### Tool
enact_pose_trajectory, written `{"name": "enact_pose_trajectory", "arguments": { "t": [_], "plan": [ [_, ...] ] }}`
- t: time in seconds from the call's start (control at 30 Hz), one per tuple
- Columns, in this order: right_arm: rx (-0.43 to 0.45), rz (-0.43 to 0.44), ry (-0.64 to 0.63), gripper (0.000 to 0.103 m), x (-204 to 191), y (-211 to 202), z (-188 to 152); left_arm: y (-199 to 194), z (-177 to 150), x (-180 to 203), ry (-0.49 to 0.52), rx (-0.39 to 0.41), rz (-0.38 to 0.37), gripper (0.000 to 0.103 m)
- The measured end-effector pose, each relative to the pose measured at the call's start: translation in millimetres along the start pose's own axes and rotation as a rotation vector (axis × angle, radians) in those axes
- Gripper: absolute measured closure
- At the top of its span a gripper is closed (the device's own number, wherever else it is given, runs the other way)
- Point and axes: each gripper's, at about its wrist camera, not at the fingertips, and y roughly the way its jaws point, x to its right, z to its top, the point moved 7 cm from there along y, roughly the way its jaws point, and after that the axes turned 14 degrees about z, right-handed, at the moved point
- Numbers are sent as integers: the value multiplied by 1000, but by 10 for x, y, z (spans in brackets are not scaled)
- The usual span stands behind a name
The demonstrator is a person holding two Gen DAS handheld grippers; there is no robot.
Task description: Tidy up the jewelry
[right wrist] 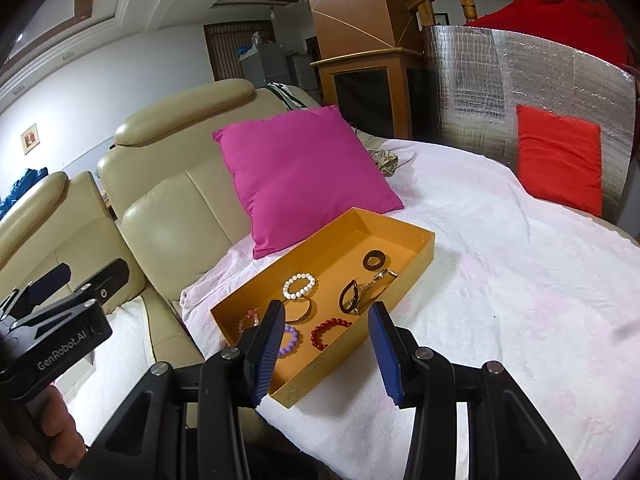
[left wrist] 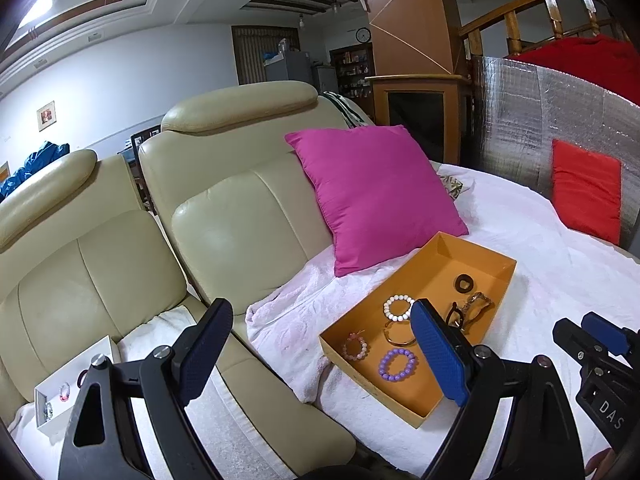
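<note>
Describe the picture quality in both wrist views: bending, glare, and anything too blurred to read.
Left wrist view: strong fisheye bending curves the sofa and ceiling, dark corners frame it, a ceiling light glares white at top left, and the orange box looks sharp. Right wrist view: same bending, the silver foil panel glints, and the white blanket nearly washes out.

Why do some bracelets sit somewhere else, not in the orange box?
Most jewelry lies in the orange tray on the white blanket. A few pieces sit apart in a small white box on the sofa seat, away from the rest. Nothing looks spilled or broken.
</note>
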Motion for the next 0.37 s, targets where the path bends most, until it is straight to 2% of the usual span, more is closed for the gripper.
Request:
{"name": "enact_pose_trajectory", "arguments": {
  "t": [0.13,0.27,0.3,0.37],
  "plan": [
    [3,8,16,56,93,-3,-10,-10,7,79,16,9,15,13],
    [23,0,59,56,365,-108,-25,-85,10,371,61,35,0,13],
    [35,-14,70,56,482,-171,-28,-110,18,468,75,41,-15,13],
    [68,-64,102,56,803,-346,-57,-214,16,877,123,59,-107,12]
  ]
}}
